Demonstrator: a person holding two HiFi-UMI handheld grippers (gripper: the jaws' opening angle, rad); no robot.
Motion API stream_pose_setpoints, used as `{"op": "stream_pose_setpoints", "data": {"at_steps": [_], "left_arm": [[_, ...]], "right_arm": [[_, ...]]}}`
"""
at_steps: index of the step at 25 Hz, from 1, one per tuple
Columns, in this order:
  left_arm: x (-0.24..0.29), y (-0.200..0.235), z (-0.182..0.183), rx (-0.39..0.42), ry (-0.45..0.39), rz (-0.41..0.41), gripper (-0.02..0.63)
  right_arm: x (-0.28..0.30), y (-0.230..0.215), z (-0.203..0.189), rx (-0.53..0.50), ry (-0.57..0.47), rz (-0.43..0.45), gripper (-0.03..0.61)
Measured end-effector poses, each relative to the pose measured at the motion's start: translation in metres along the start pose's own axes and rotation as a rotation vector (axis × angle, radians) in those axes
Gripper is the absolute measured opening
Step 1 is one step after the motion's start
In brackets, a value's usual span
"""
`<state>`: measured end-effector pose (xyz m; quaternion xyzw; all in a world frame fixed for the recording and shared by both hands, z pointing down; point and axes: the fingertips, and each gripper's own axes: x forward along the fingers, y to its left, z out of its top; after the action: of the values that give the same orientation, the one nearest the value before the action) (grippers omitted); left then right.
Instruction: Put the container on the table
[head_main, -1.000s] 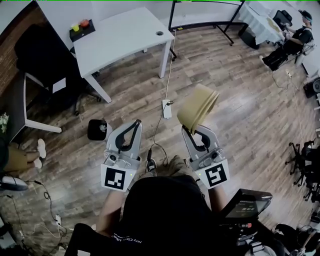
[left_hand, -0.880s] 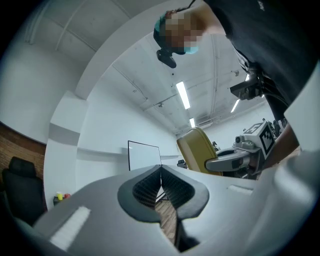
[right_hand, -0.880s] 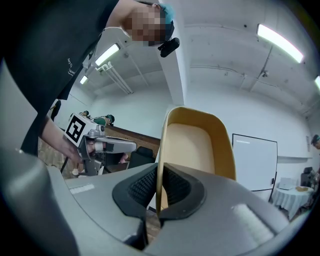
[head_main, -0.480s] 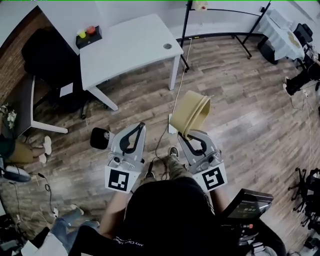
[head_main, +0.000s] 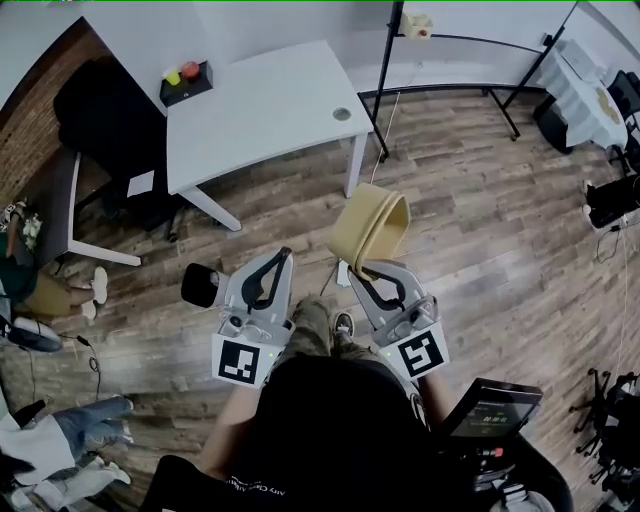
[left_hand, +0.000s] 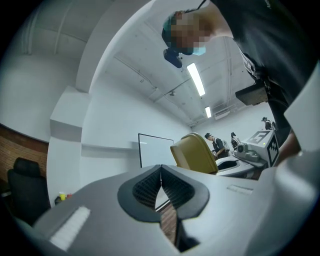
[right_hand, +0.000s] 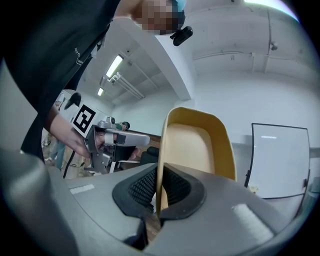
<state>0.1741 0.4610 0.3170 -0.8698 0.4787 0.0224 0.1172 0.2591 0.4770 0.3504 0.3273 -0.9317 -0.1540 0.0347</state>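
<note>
A tan rectangular container (head_main: 368, 226) hangs in the air over the wooden floor, its rim clamped in my right gripper (head_main: 367, 268). In the right gripper view the container (right_hand: 197, 145) stands on edge, its thin wall pinched between the black pads. My left gripper (head_main: 276, 262) is held level beside it, shut with nothing in it; its pads meet in the left gripper view (left_hand: 161, 180), where the container (left_hand: 194, 153) shows to the right. The white table (head_main: 262, 104) stands ahead and to the left, apart from both grippers.
A black box with a red and a yellow object (head_main: 187, 80) sits on the table's far left corner. A black office chair (head_main: 105, 130) stands left of the table. A small black object (head_main: 199, 285) lies on the floor. A black stand's legs (head_main: 450, 90) spread at the back right.
The table and floor have shifted down and right in the head view as I moved toward the table. Both grippers keep their hold and spacing; the container stays clamped.
</note>
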Motion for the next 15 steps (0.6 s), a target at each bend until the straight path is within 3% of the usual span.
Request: {"op": "stream_pose_setpoints", "data": {"at_steps": [10, 15], "left_arm": [[0.029, 0.065, -0.02, -0.018, -0.021, 0.058, 0.003], [0.048, 0.119, -0.037, -0.03, -0.063, 0.055, 0.003]], "right_arm": [[0.076, -0.012, -0.011, -0.014, 0.006, 0.094, 0.028], [0.135, -0.022, -0.019, -0.052, 0.04, 0.109, 0.028]]}}
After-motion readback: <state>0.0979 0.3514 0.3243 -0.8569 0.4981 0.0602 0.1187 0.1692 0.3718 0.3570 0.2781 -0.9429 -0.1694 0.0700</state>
